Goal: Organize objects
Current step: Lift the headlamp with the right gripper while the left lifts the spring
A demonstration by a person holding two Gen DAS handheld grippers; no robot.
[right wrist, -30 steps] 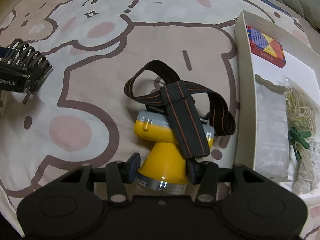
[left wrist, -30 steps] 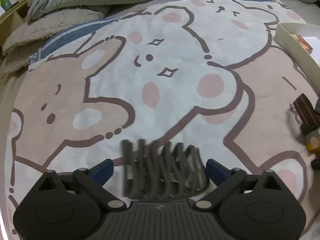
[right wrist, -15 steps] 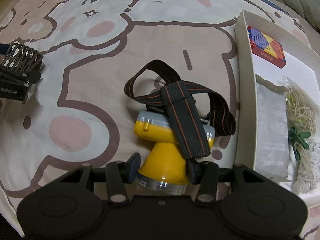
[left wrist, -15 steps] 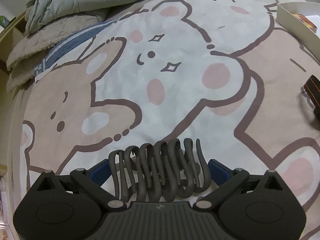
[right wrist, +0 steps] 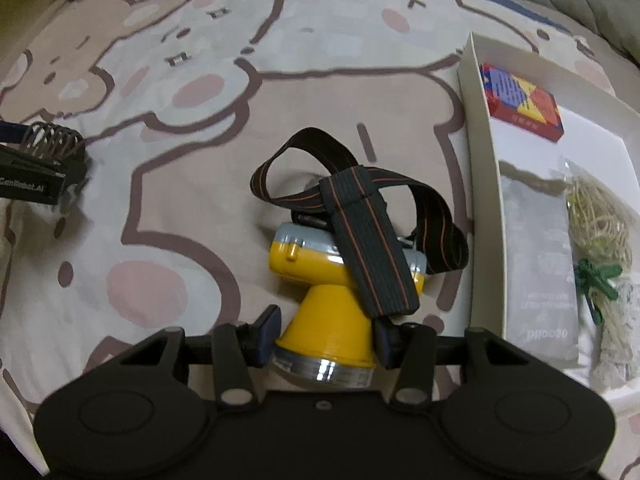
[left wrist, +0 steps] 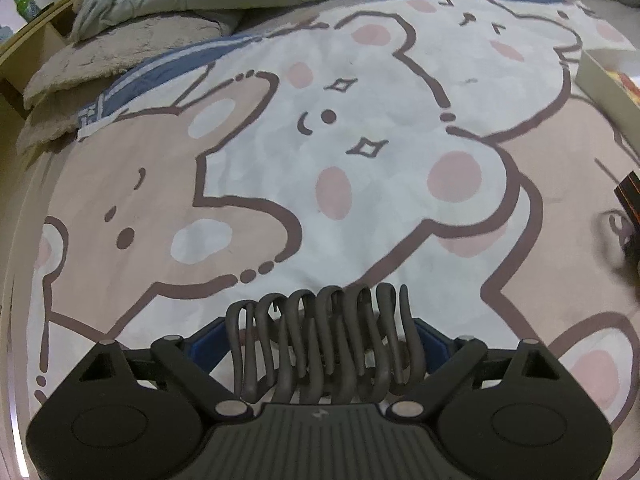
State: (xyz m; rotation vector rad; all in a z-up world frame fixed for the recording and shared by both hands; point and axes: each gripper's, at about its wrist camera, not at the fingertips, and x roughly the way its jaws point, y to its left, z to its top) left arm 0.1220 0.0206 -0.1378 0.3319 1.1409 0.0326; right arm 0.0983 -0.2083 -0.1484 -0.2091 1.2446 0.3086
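Grey hooks (left wrist: 320,344), blurred before, sit sharp between closing left tongs (left wrist: 320,350).

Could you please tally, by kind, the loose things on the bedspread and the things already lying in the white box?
On the bedspread:
Headlamp, yellow with a striped strap: 1
Bundle of grey metal hooks: 1
In the white box:
Red and blue carton: 1
Clear printed packet: 1
Bag of rubber bands: 1
Green clip: 1
Total: 6

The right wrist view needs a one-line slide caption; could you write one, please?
Right gripper clasps a yellow headlamp on the cartoon bedsheet, beside a white box of small items.
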